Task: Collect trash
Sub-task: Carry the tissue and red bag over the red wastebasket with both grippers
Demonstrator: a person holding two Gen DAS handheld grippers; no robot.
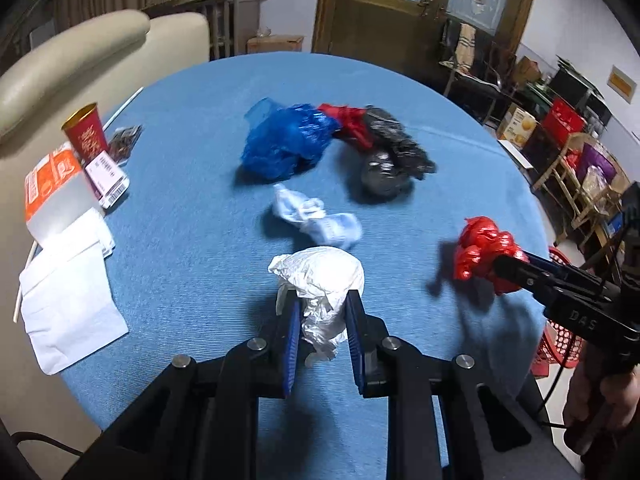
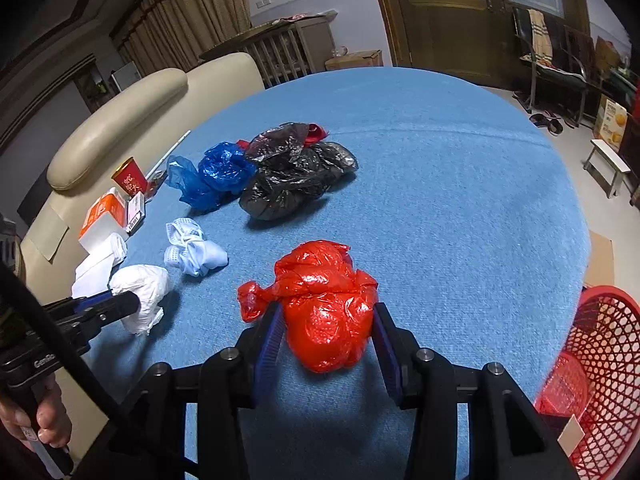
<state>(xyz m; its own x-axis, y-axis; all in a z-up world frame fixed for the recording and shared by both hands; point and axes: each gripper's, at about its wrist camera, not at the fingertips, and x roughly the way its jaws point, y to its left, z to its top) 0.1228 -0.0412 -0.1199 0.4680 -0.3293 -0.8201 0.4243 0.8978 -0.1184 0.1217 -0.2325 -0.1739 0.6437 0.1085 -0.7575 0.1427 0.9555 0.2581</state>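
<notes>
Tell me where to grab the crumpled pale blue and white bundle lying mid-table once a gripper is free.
Probably across the narrow waist of the crumpled pale blue and white bundle, coming from above. It lies flat and elongated on the blue tablecloth, pinched between two puffier lobes, so jaws would likely span it there. It sits apart from the blue plastic bag, leaving room to descend.

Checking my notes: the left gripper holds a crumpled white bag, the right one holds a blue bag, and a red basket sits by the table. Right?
Not quite. The right gripper holds a red bag, not a blue one, as the right wrist view shows. The blue bag lies on the table. The rest stands.
</notes>
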